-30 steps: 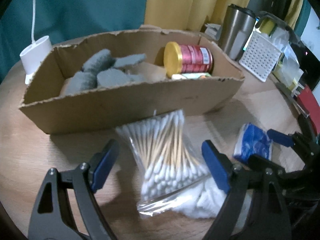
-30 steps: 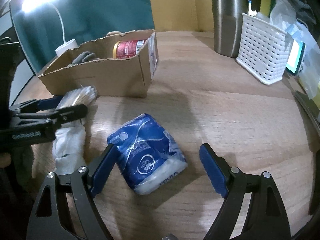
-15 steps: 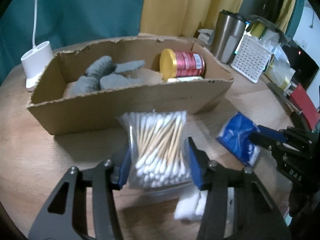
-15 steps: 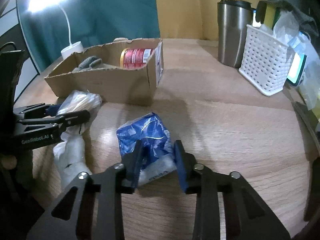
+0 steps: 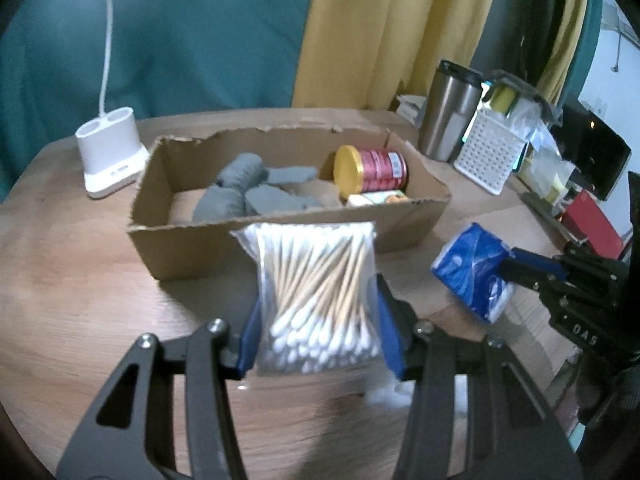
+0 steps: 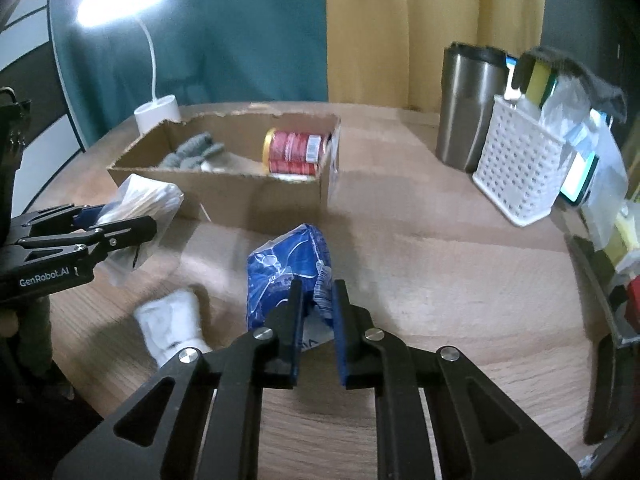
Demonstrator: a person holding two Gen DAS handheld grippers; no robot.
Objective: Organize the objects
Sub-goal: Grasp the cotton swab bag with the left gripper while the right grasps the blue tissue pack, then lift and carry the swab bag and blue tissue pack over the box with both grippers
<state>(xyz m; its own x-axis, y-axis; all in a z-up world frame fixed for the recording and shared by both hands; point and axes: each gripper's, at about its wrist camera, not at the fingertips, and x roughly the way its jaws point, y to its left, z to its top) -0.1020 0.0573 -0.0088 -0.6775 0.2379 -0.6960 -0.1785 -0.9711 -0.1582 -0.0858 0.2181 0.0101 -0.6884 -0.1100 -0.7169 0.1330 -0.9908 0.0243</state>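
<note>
The left gripper [image 5: 318, 322] jaws squeeze the light, crinkly bag of cotton swabs [image 5: 318, 296] at its bottom. The right gripper [image 6: 316, 324] pinches the soft blue pack [image 6: 288, 268]. The box [image 5: 200, 248] waits at 12 o'clock.

Both tools are pointing downward, the left tool [image 5: 320, 320] clamping a clear bag between its blue pads while the right tool [image 6: 316, 312] is pinching a blue packet, jaws nearly together.

Both wrist views close, angled down over table [image 5: 60, 280]; share cardboard box [image 6: 224, 196].
</note>
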